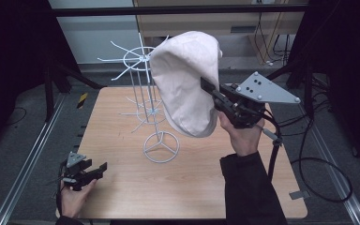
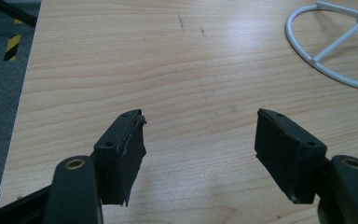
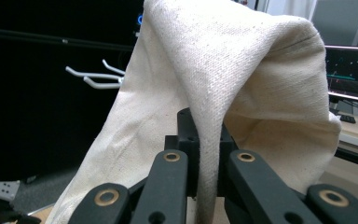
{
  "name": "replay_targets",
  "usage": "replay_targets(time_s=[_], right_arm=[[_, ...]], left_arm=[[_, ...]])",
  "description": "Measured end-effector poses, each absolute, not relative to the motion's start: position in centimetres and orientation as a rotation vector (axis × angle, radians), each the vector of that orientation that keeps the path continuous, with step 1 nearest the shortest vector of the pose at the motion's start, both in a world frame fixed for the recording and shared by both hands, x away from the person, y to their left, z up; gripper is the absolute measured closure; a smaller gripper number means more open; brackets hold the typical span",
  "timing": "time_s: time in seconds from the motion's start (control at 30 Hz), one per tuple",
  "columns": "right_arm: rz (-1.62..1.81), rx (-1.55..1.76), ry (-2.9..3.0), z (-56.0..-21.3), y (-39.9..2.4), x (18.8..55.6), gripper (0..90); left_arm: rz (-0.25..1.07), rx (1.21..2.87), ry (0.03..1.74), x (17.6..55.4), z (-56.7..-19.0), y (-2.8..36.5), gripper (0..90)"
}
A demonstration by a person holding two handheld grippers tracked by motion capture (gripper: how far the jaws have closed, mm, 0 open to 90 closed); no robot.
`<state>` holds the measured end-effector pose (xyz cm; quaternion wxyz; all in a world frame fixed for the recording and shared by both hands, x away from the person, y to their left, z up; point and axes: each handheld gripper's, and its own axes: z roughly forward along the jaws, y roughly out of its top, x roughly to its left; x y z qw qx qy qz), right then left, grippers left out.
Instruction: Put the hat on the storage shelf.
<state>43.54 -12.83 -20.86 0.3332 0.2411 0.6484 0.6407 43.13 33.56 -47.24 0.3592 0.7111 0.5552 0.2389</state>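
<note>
Cap, cream fabric, is clamped at its edge by the right gripper at frame centre, beside the hook rack for hanging; left gripper, lower left, rests open.

A light wooden table was seen; a white wire rack was stood near its middle.

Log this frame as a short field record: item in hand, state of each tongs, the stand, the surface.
item: cream cloth cap, held up in the air beside the rack
right tongs: shut on a fold of the cap
left tongs: open, nothing between them, low over the table
rack: white wire rack with bare hooks, upright on its ring base
surface: wooden table
</note>
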Motion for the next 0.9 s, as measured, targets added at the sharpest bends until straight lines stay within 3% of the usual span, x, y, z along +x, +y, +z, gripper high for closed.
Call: replay_targets(time_s=[0.9], right_arm=[[1.622, 0.666, 1.844, -24.7, -12.8, 44.9, 86.9]], left_arm=[[0.619, 1.837, 1.430, 43.2, -47.3, 33.5, 32.8]])
